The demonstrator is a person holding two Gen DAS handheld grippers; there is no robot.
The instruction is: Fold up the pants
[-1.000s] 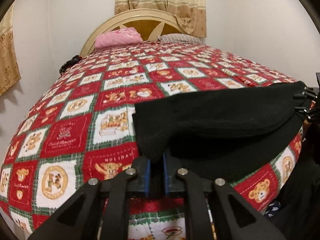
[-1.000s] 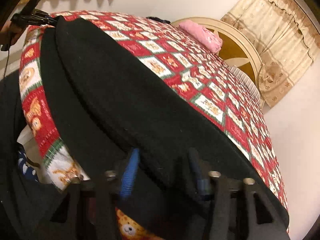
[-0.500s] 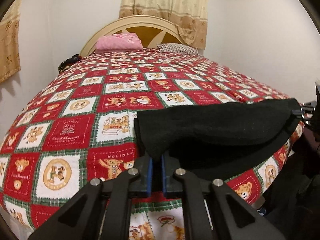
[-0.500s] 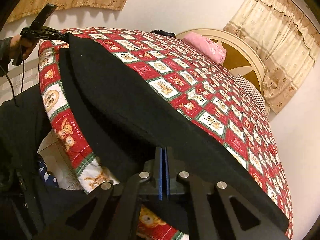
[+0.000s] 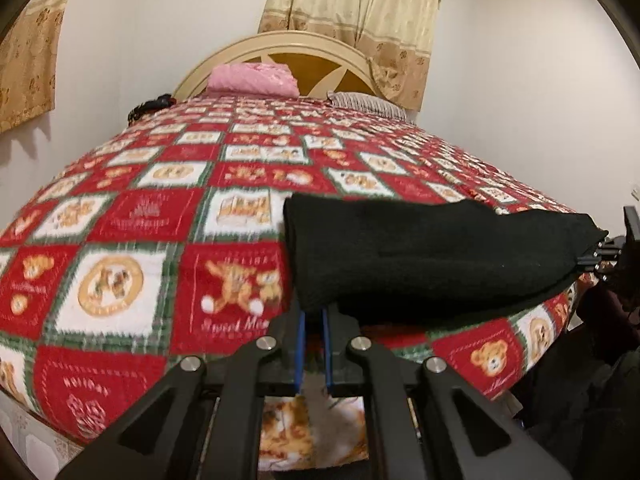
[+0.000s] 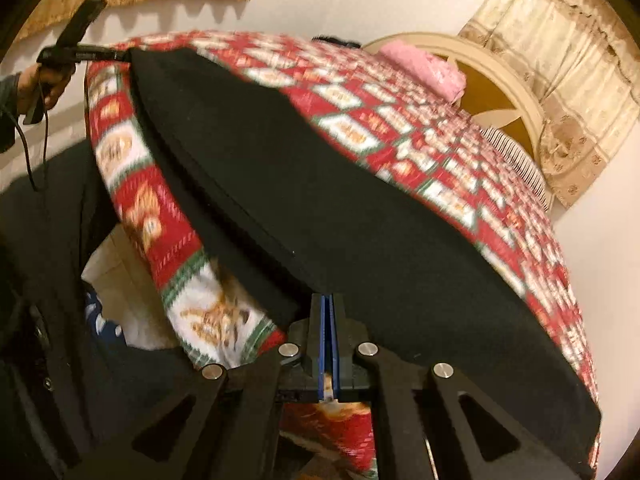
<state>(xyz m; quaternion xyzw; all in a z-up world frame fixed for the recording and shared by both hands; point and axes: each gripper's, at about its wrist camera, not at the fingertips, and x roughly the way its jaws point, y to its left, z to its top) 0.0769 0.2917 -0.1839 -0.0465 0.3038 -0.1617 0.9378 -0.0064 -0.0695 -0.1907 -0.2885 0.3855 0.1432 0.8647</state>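
Left wrist view: black pants (image 5: pixel 432 256) are being held doubled along the blanket's (image 5: pixel 132 216) near edge, left gripper (image 5: pixel 313 322) clamped on one end. Right gripper (image 6: pixel 329 312) is pinching the other end; further folds are judged outstanding.

- A bed (image 5: pixel 140 216) covered by a red, white and green teddy-bear blanket.
- A cream arched headboard (image 5: pixel 280 42) against a plain white wall (image 5: pixel 520 80).
- Beige patterned curtains (image 5: pixel 352 0) behind it.
- A pink pillow (image 5: pixel 252 82) beside a striped pillow (image 5: pixel 368 104).
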